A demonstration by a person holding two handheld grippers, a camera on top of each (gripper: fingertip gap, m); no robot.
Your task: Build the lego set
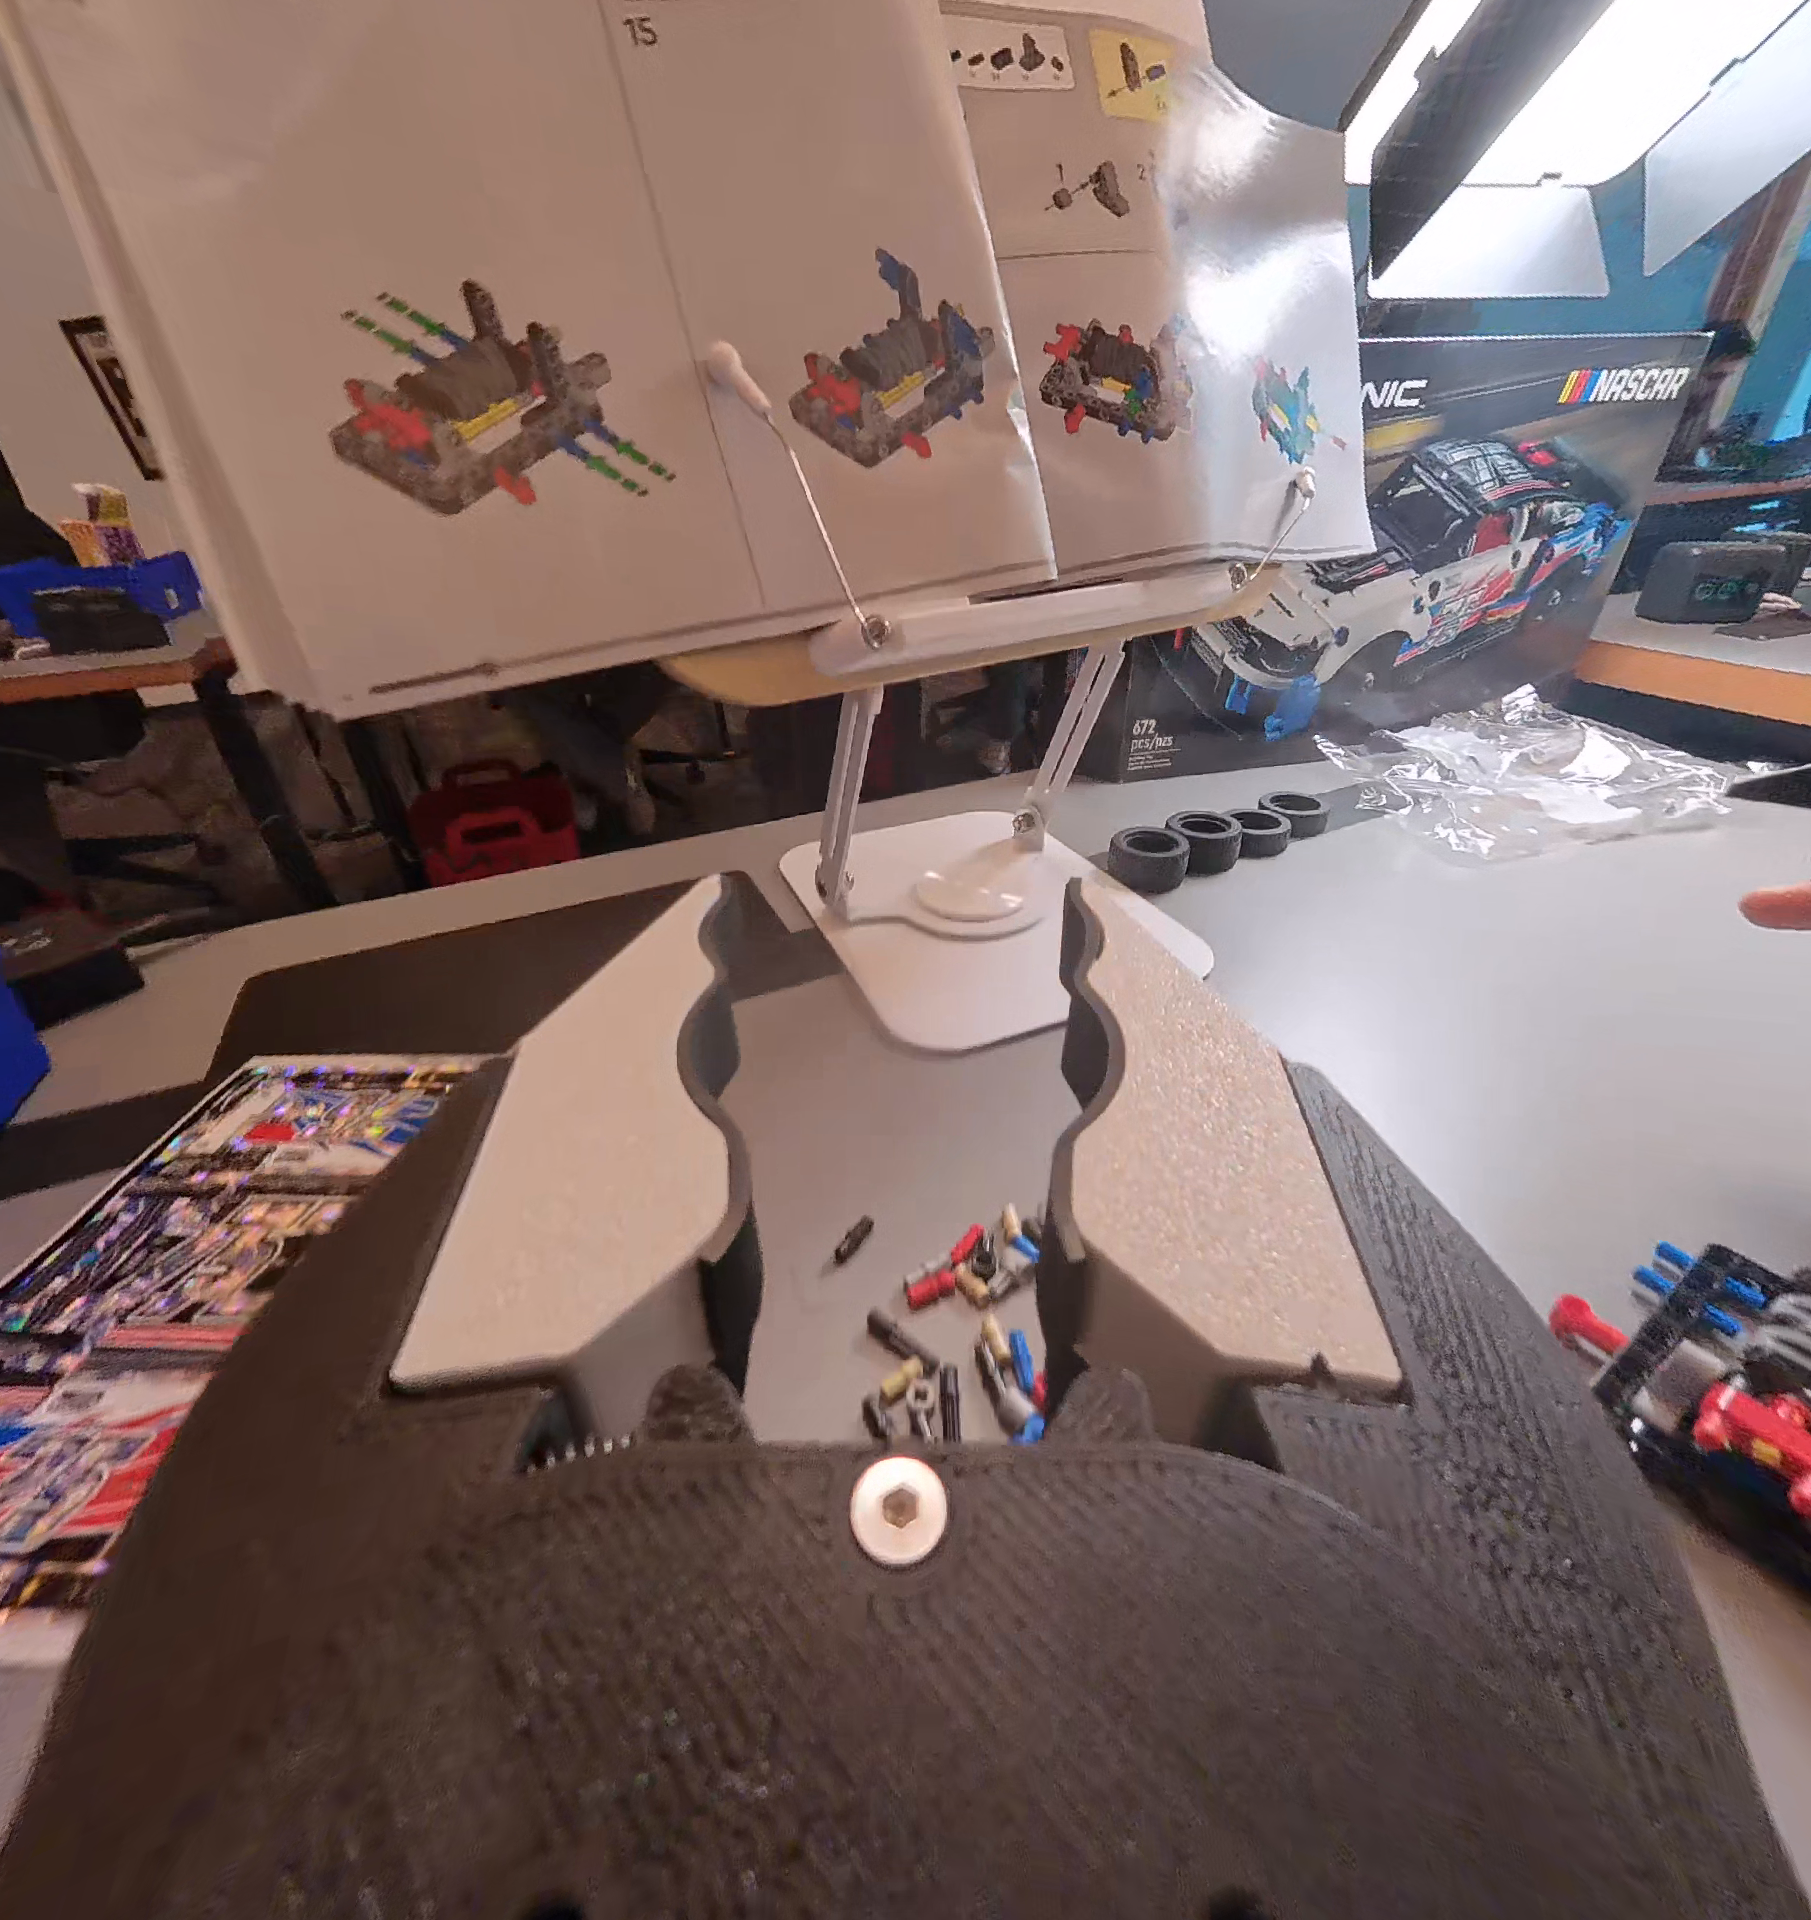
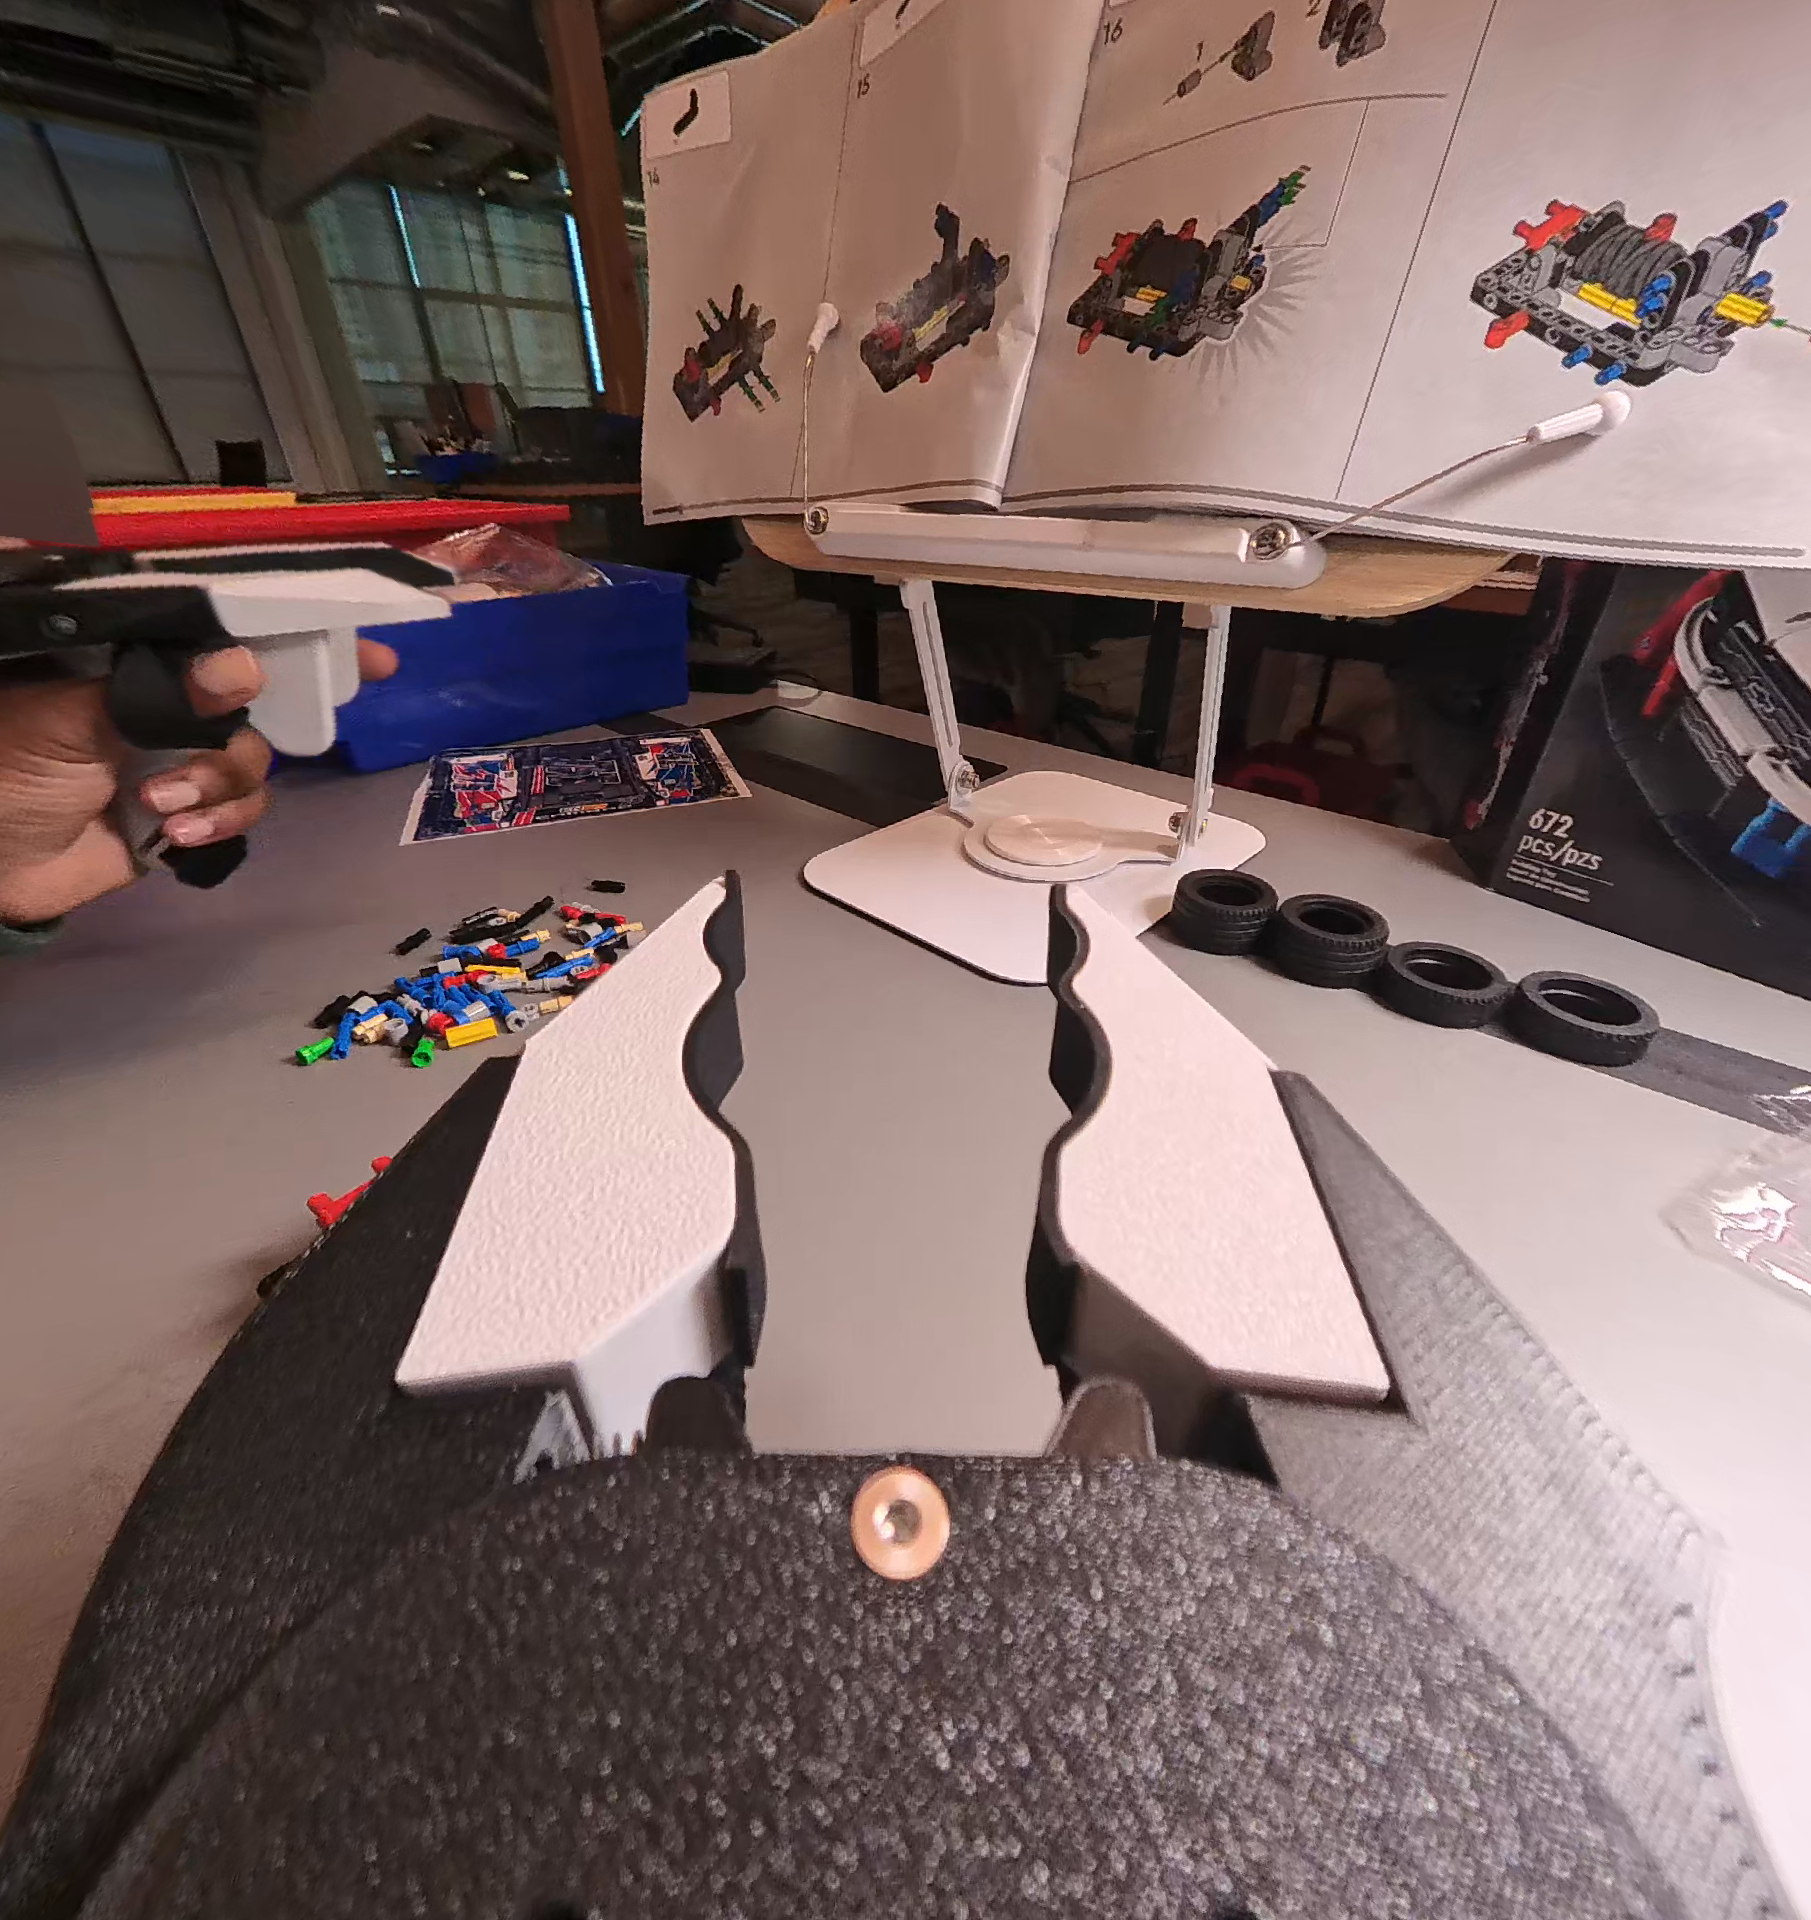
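Note:
My left gripper (image 1: pixel 896 914) is open and empty, held above a scatter of small loose pieces (image 1: pixel 968 1320) on the grey table. The same pile (image 2: pixel 475 977) lies left of my right gripper (image 2: pixel 896 904), which is open and empty over bare table. The partly built black, grey and red assembly (image 1: pixel 1742 1392) sits at the right edge of the left wrist view. Only a red tip of it (image 2: pixel 345 1200) shows beside the right gripper's body. The open instruction booklet (image 1: pixel 589 343) rests on a white stand (image 2: pixel 1026 873). The left gripper and a hand (image 2: pixel 80 748) show at far left.
Several black tyres (image 2: pixel 1410 966) lie in a row right of the stand. A sticker sheet (image 1: pixel 142 1309) lies at the left. The set's box (image 2: pixel 1690 748) stands at the back right, clear plastic bags (image 1: pixel 1535 779) beside it. A blue bin (image 2: pixel 527 665) sits at the back left.

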